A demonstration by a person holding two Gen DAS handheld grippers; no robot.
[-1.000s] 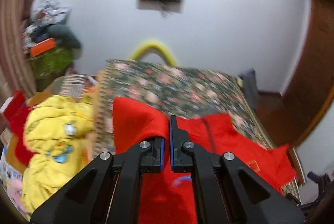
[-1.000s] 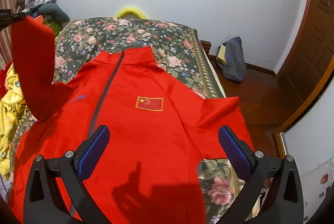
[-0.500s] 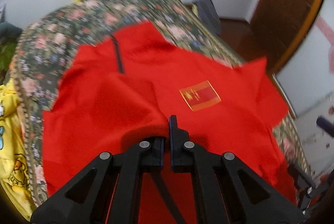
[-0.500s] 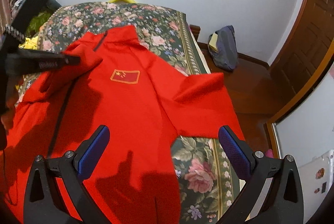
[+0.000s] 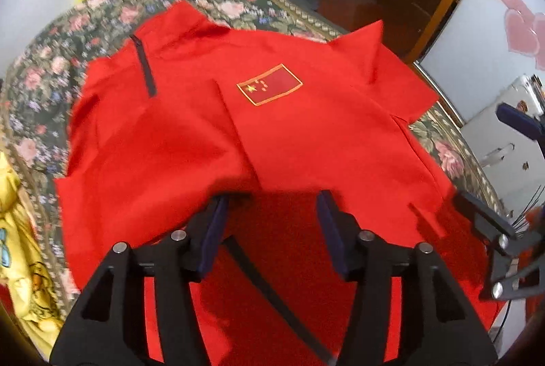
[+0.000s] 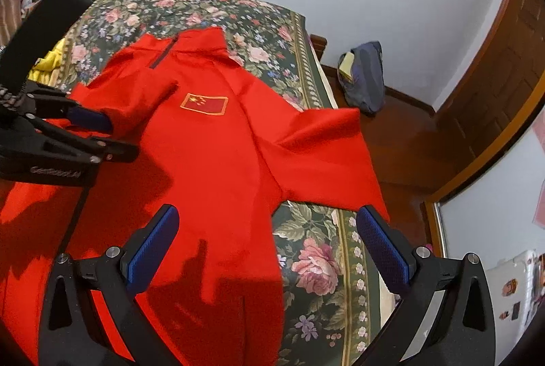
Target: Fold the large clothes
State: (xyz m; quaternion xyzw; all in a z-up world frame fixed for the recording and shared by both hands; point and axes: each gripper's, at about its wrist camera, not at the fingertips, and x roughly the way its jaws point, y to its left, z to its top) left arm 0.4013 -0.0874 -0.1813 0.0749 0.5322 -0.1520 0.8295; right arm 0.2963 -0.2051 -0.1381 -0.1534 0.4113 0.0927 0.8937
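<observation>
Left gripper: jaws opening, nothing pinched, folded sleeve of red jacket lying just ahead. Right gripper: jaws wide, empty, above the jacket's edge.

A red jacket with a yellow-starred flag patch lies on a dark floral bedspread.

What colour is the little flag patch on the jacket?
Red with yellow stars and a yellow border, clearest in the left wrist view: flag patch on the red jacket.
</observation>
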